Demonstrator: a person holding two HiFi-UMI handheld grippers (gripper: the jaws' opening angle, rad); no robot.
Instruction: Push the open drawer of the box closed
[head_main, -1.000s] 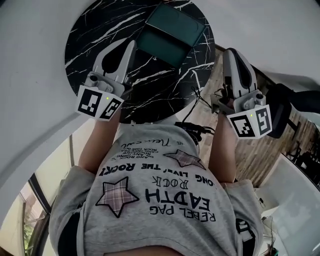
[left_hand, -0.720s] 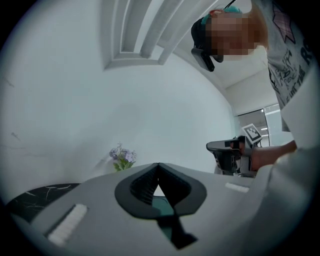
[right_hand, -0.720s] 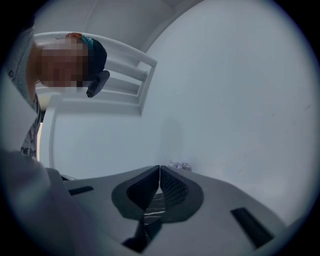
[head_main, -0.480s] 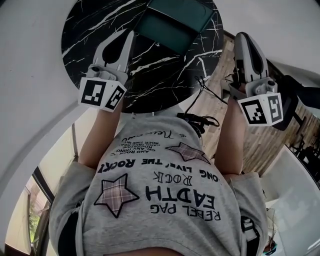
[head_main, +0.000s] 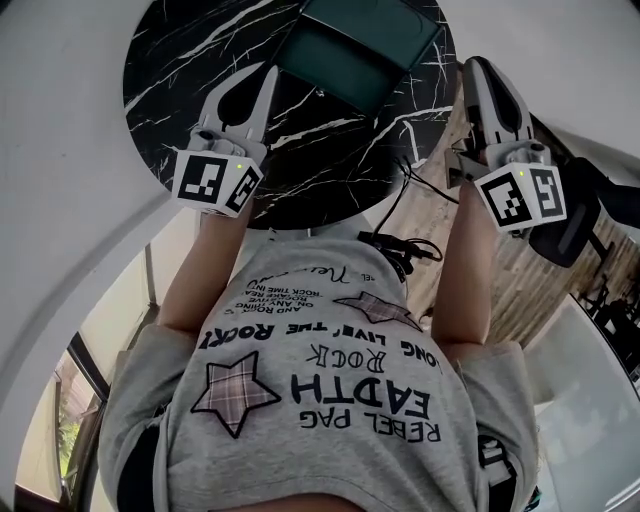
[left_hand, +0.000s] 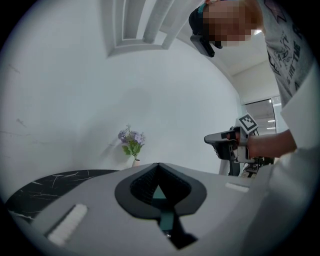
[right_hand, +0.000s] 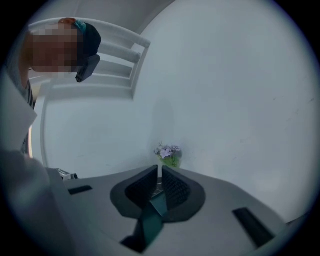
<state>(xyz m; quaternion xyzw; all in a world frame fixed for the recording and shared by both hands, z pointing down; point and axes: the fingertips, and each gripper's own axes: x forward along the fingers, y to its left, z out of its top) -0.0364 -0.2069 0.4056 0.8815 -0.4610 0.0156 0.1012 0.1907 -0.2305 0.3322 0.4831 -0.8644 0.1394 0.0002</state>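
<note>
You held the left gripper and right gripper, jaws pressed together and empty, near the box, evidently at approach; its open drawer still needed a square push.

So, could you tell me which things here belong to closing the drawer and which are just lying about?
For the job: green box, its drawer, left gripper, right gripper.

Lying about: vase of flowers, black cable beside the table.
</note>
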